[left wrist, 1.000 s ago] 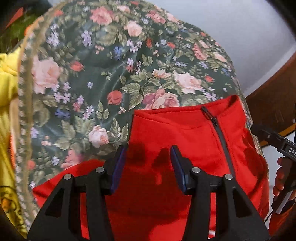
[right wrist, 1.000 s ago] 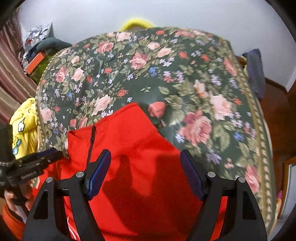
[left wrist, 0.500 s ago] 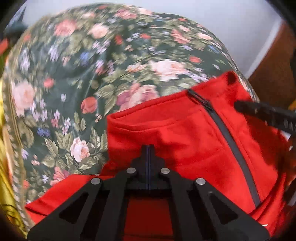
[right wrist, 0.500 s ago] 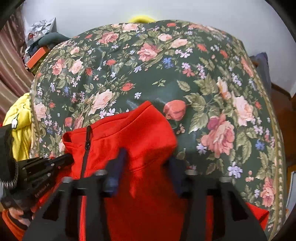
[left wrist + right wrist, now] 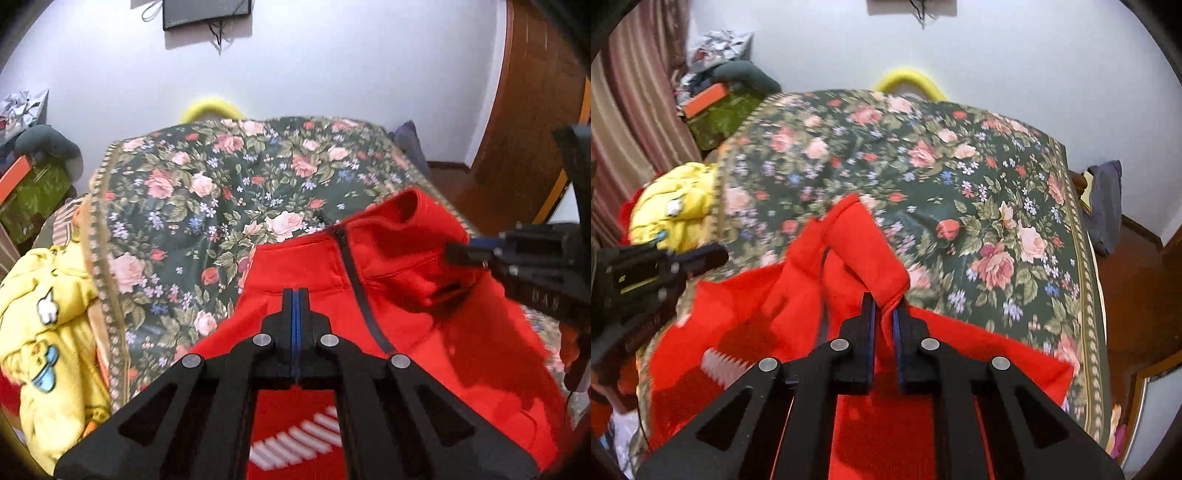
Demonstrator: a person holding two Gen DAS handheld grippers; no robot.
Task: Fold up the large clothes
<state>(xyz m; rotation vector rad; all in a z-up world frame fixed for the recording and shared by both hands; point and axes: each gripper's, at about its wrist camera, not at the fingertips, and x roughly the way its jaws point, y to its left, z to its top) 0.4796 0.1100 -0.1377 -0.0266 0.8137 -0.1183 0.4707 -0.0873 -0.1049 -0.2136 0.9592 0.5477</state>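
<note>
A red zip-up jacket (image 5: 424,332) lies at the near end of a floral bedspread (image 5: 192,206), its dark zipper (image 5: 354,280) running up to the collar. My left gripper (image 5: 295,293) is shut, pads together, on the jacket's left shoulder just below the collar seam. White stripes (image 5: 295,439) of the jacket's chest print show under it. In the right wrist view my right gripper (image 5: 883,306) is shut on a bunched fold of the jacket (image 5: 798,302) at the collar's right side, which stands lifted off the bedspread (image 5: 960,166). The left gripper (image 5: 718,255) comes in from the left edge there.
A yellow garment (image 5: 48,314) hangs off the bed's left side. Boxes and clutter (image 5: 720,96) sit by a curtain (image 5: 624,129) at far left. A dark blue cloth (image 5: 1104,206) lies off the right side. Wooden furniture (image 5: 535,129) stands at right.
Both grippers went from open over the jacket to shut on it, the left one first. Both then rose, lifting the collar end off the bedspread, and the views tilted up to the wall.
</note>
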